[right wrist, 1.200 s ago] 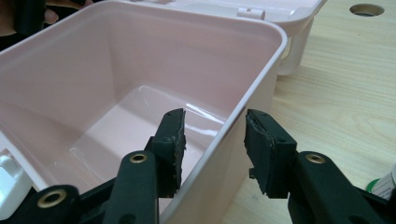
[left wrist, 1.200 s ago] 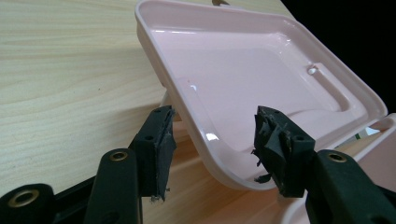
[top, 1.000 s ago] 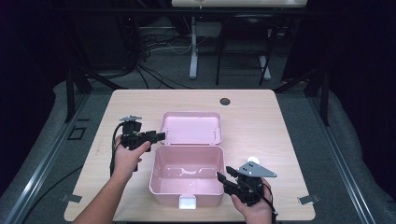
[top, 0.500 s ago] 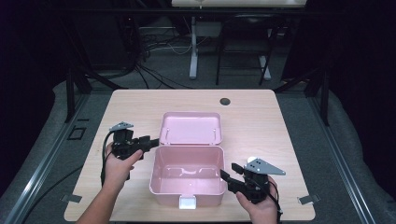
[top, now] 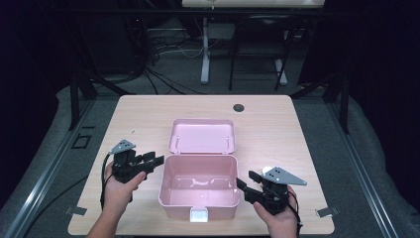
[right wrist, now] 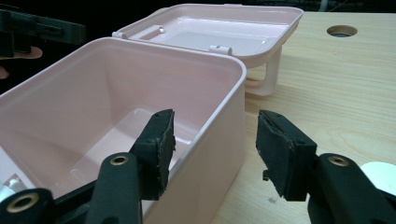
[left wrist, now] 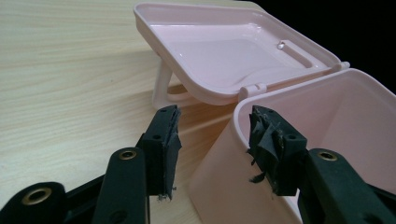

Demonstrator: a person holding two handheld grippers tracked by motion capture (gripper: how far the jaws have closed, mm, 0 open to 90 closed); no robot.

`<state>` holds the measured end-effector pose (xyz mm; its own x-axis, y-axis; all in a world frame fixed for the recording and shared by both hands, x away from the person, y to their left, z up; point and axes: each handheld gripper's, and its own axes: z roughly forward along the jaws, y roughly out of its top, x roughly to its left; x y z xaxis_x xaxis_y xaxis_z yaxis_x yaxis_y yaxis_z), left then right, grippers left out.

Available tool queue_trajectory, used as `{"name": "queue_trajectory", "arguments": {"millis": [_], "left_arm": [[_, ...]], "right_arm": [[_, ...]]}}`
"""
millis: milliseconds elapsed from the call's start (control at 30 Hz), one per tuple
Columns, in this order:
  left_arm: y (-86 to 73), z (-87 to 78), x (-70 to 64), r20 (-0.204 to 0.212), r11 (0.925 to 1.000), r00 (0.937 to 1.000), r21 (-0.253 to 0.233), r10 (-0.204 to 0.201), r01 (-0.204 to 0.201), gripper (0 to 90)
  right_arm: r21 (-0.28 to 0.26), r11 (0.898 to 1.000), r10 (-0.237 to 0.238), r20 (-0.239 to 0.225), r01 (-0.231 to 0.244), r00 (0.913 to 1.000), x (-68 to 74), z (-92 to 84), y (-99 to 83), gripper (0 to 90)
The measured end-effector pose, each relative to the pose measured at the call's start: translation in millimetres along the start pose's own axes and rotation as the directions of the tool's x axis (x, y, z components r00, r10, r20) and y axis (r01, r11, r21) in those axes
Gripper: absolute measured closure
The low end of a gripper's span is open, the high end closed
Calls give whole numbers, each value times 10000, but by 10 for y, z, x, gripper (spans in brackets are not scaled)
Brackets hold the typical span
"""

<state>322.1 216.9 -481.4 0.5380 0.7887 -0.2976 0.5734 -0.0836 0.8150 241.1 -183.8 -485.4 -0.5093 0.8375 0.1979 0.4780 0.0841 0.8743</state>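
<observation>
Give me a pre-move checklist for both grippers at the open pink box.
1. Lid swung fully back: ok.
2. Box interior free of objects: ok.
3. Left gripper straddles the box's wall; its jaws have just been closing, pads not yet pressing: ok.
4. Right gripper straddles the opposite wall; its jaws have just been opening, no grip: not ok.
5. Front latch undamaged: cannot tell.

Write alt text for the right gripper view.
An open pink box with its right wall standing between the right gripper's two open black jaws, neither pad pressing on it. Its lid lies folded back behind on the wooden table, which has a round hole near the far edge.
</observation>
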Motion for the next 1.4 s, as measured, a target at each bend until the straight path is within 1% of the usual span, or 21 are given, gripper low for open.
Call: {"name": "queue_trajectory", "arguments": {"millis": [33,100,133,200,267,300,333,367,400,467,533,600,733,833,867,933,1033,1067,1200,1300,1400], "left_arm": [[2,-26,-3,62,9999,10000,126,12,-13,523],[-4,-57,-10,137,9998,9999,159,85,-87,521],[-12,-66,-17,124,9998,9998,89,157,-158,516],[-17,-82,-22,110,9995,9995,169,282,-283,496],[-24,-92,-29,26,9987,9989,185,475,-475,460],[-27,-102,-33,-108,9975,9978,276,660,-656,449],[-31,-106,-37,-133,9970,9974,314,708,-703,443],[-34,-117,-37,-182,9955,9959,343,891,-884,436],[-37,-121,-39,-230,9949,9949,269,977,-971,426],[-32,-153,-37,-437,9923,9915,239,1229,-1219,388],[-28,-172,-39,-470,9928,9920,286,1174,-1161,387],[-28,-188,-35,-333,9951,9953,422,910,-896,382],[-23,-209,-31,-390,9946,9956,624,849,-824,373],[-17,-227,-18,-407,9956,9962,571,773,-749,332],[-16,-239,-10,-290,9957,9967,573,752,-734,306],[-7,-259,8,-32,9976,9987,467,513,-511,283],[10,-297,6,-40,9978,9985,371,547,-545,264],[13,-301,4,-59,9979,9984,320,571,-568,256],[34,-336,-23,121,9974,9977,282,667,-670,223],[49,-348,-65,208,9962,9964,275,826,-831,207],[59,-359,-92,221,9954,9957,313,895,-902,203]], "right_arm": [[5,10000,44,-68,-44,10000,-8,0,1,457],[-143,9999,51,-231,-54,9997,-29,6,-2,440],[-62,10000,62,-287,-64,9996,-45,9,-2,440],[-20,10000,84,-299,-84,9995,-53,15,-6,430],[-117,9999,-116,-40,116,9999,-57,16,-5,386],[-122,9998,-149,-33,148,9999,-58,19,-3,387],[-114,9998,-179,-94,178,9998,-60,20,2,384],[-109,9997,-231,-96,230,9997,-60,18,5,379],[-102,9996,-279,-44,279,9996,-58,17,10,365],[80,9999,-94,-129,95,9999,-72,25,18,327],[76,9999,-107,-60,107,9999,-86,26,20,307],[172,9997,-163,47,162,9999,-104,24,34,276],[270,9995,-155,132,151,9998,-161,1,81,217],[314,9995,-22,186,16,9998,-216,-14,109,162],[364,9993,-24,146,19,9999,-239,-15,119,137],[556,9984,-124,252,110,9996,-267,-10,139,125],[836,9957,-458,580,409,9973,-296,16,167,99],[925,9947,-517,644,456,9966,-300,27,174,99],[1243,9902,-741,810,637,9940,-308,54,215,101],[1380,9882,-808,1014,664,9916,-321,68,252,139],[1551,9849,-951,1126,771,9891,-339,62,328,141]]}}
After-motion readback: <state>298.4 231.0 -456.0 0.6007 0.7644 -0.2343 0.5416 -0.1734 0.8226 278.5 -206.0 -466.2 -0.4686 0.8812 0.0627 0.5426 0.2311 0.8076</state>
